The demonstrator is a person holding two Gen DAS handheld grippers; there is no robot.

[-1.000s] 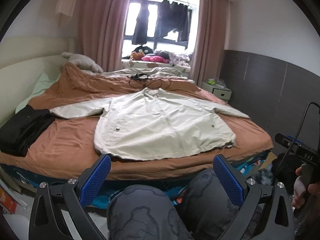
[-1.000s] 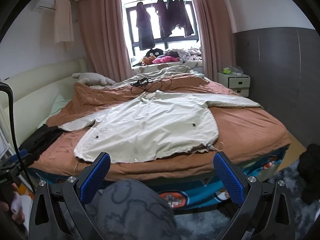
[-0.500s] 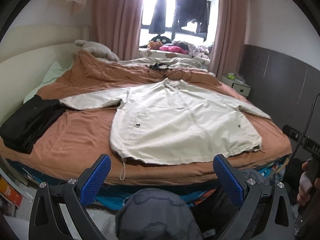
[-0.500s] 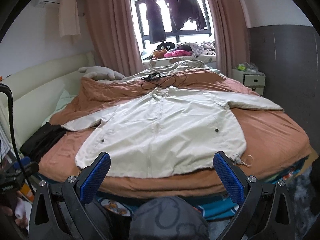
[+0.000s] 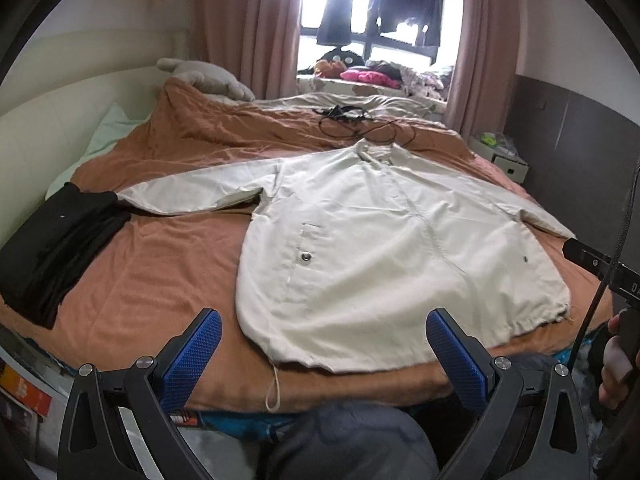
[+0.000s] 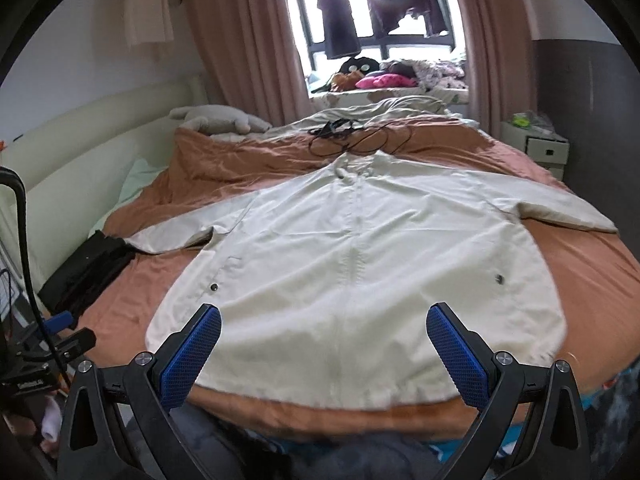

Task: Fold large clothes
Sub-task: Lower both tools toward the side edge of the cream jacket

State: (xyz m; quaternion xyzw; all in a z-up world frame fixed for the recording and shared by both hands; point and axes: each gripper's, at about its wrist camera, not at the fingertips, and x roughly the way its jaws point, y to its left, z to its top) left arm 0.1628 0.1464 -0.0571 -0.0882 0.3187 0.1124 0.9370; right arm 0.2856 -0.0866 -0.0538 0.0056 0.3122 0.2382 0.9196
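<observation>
Both views now sit closer over the cream jacket, spread flat mid-frame on the bed; left gripper and right gripper gape empty, folding unstarted.

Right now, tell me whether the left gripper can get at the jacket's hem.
Probably yes: the left gripper is open, and the hem of the jacket lies flat, uncovered, just ahead.

black cables, perhaps plush toy
</observation>
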